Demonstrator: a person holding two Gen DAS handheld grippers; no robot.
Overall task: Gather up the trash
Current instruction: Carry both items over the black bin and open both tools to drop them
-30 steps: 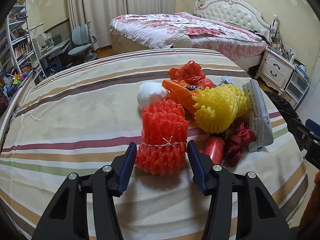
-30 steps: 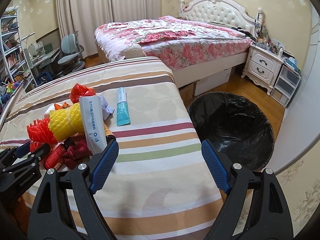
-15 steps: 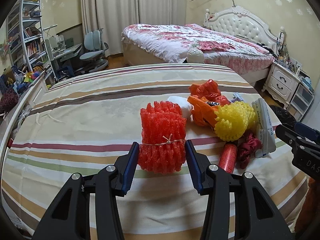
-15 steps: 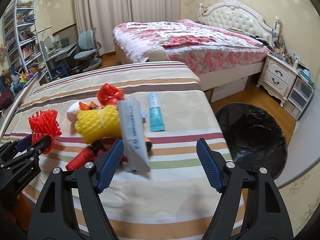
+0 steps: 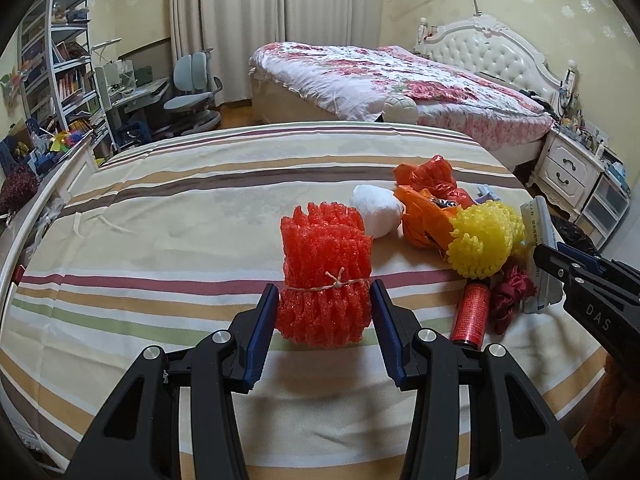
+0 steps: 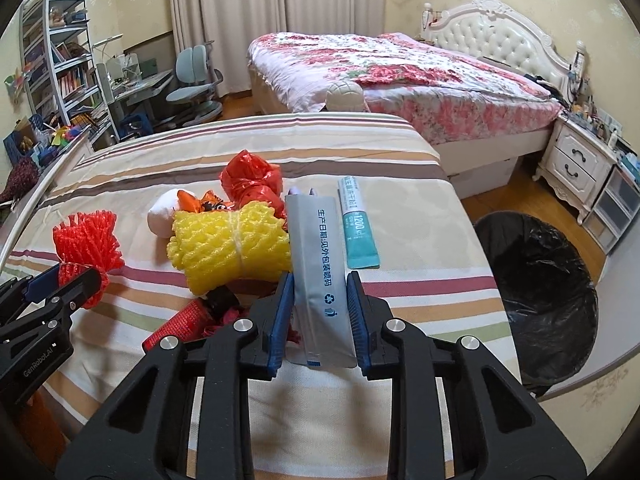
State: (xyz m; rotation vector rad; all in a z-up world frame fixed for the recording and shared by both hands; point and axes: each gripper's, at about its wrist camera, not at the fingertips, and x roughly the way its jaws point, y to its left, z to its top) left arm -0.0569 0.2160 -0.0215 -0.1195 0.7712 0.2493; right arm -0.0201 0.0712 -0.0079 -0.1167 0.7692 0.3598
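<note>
The right hand-held gripper point(image 6: 320, 312) pinches the grey pouch point(image 6: 318, 276), whose long axis runs toward 12 o'clock. The bin point(image 6: 540, 300) sits at 3 o'clock, off the bed's edge. The left hand-held gripper point(image 5: 324, 312) clamps the red net point(image 5: 326, 276), farther from the bin.

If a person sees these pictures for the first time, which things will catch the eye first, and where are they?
First, the bright trash heaped on the striped bedcover: the red foam net bundle sits between the fingers of the left gripper, with the yellow foam net bundle to its right. The right gripper closes on the grey pouch, and the black-lined trash bin waits on the floor, right of the bed.
</note>
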